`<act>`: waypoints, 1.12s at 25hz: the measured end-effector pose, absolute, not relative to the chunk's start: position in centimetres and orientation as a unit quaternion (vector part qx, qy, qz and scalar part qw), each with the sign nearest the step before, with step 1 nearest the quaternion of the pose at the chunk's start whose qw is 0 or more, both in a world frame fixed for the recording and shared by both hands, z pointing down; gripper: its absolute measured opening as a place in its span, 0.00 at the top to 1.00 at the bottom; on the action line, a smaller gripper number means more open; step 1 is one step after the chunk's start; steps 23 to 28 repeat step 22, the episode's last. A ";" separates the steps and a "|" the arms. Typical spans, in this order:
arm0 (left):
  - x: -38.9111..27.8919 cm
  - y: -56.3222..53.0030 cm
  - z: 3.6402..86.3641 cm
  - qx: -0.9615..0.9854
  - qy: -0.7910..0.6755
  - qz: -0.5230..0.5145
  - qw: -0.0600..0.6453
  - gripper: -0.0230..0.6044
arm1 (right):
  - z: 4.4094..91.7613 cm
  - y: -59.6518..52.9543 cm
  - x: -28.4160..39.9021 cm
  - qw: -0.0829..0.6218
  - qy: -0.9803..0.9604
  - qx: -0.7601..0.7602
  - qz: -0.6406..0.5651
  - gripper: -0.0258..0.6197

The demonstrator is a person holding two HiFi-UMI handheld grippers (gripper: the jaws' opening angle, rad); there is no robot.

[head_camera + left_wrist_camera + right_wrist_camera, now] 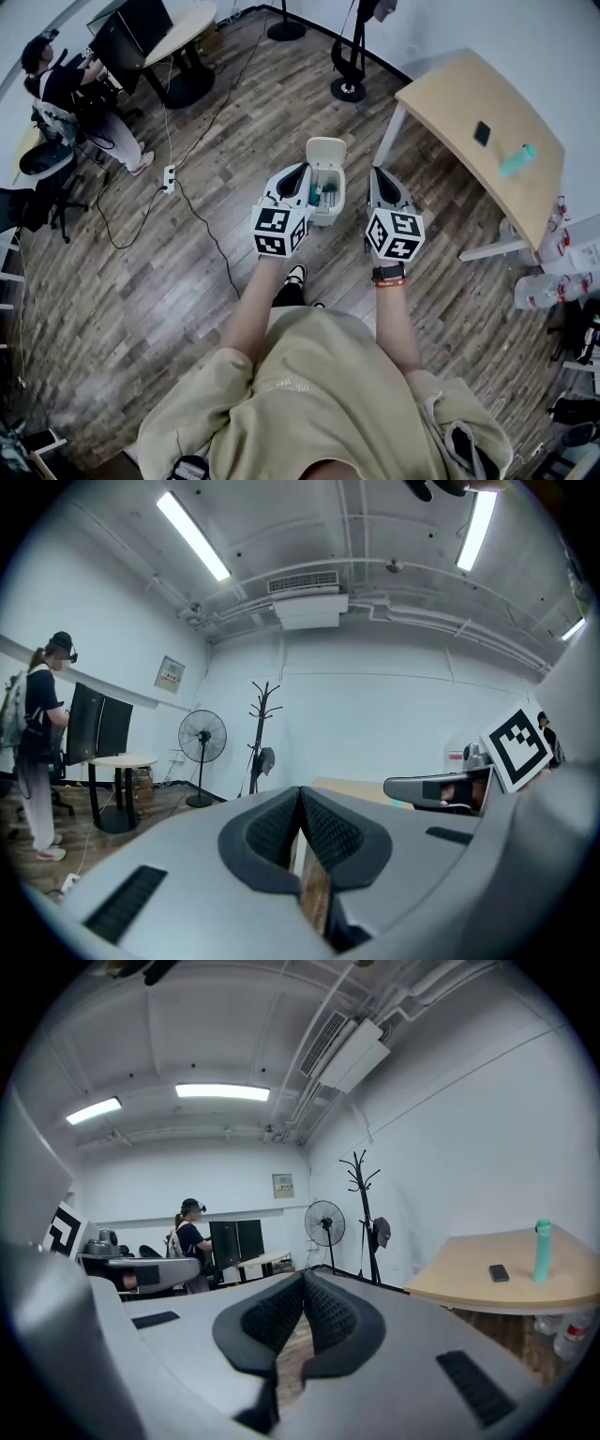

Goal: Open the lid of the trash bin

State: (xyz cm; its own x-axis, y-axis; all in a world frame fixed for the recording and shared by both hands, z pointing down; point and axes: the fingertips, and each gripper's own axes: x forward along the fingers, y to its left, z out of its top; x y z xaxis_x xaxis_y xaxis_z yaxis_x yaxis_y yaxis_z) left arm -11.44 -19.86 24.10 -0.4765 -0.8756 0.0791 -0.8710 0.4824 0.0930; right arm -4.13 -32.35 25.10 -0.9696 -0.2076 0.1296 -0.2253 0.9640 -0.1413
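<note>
In the head view, the trash bin (325, 192) is being shown standing on the wood-plank floor (169, 309) between the left tool (303, 170) and the right tool (376, 172), its lid (325, 151) tipped up and back, with a pale tabletop (469, 94) well apart at the right. In the left gripper view, that tool's jaws are being held pressed together on nothing, a fan (202, 735) and coat stand (264, 733) backed by white walls. In the right gripper view, the jaws are likewise being kept together, empty, under ceiling lights (222, 1092).
</note>
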 end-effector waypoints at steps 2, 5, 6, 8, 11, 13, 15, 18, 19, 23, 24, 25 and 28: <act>-11.2 -19.8 23.5 0.505 -0.862 -0.019 0.049 0.93 | 24.8 -32.1 -3.9 0.056 -0.990 0.108 0.071 0.94; -10.7 -19.8 23.4 0.500 -0.865 -0.019 0.045 0.93 | 25.0 -32.1 -3.5 0.057 -0.990 0.105 0.070 0.94; -10.5 -19.9 23.5 0.499 -0.865 -0.018 0.045 0.93 | 25.2 -32.2 -3.3 0.058 -0.990 0.104 0.070 0.94; -10.1 -19.8 23.8 0.498 -0.866 -0.017 0.046 0.93 | 25.6 -32.0 -2.9 0.060 -0.990 0.102 0.071 0.94; -9.9 -19.7 24.1 0.499 -0.865 -0.017 0.049 0.93 | 25.9 -31.8 -2.8 0.061 -0.990 0.100 0.073 0.94; -10.1 -19.8 24.5 0.499 -0.865 -0.015 0.050 0.93 | 26.1 -31.7 -3.0 0.061 -0.991 0.097 0.073 0.94; -10.2 -19.9 24.8 0.498 -0.866 -0.012 0.049 0.93 | 26.6 -31.7 -3.1 0.060 -0.991 0.094 0.078 0.94; -10.8 -20.4 25.1 0.497 -0.867 -0.007 0.044 0.93 | 27.4 -32.4 -3.6 0.060 -0.990 0.094 0.087 0.94; -11.6 -20.8 25.2 0.496 -0.867 -0.008 0.044 0.93 | 27.6 -32.9 -4.2 0.060 -0.990 0.094 0.089 0.94; -14.7 -21.8 26.2 0.493 -0.868 -0.014 0.053 0.93 | 28.2 -34.1 -6.9 0.061 -0.990 0.089 0.095 0.94; -14.7 -21.8 26.2 0.493 -0.868 -0.014 0.053 0.93 | 28.2 -34.1 -6.9 0.061 -0.990 0.089 0.095 0.94; -14.7 -21.8 26.2 0.493 -0.868 -0.014 0.053 0.93 | 28.2 -34.1 -6.9 0.061 -0.990 0.089 0.095 0.94; -14.7 -21.8 26.2 0.493 -0.868 -0.014 0.053 0.93 | 28.2 -34.1 -6.9 0.061 -0.990 0.089 0.095 0.94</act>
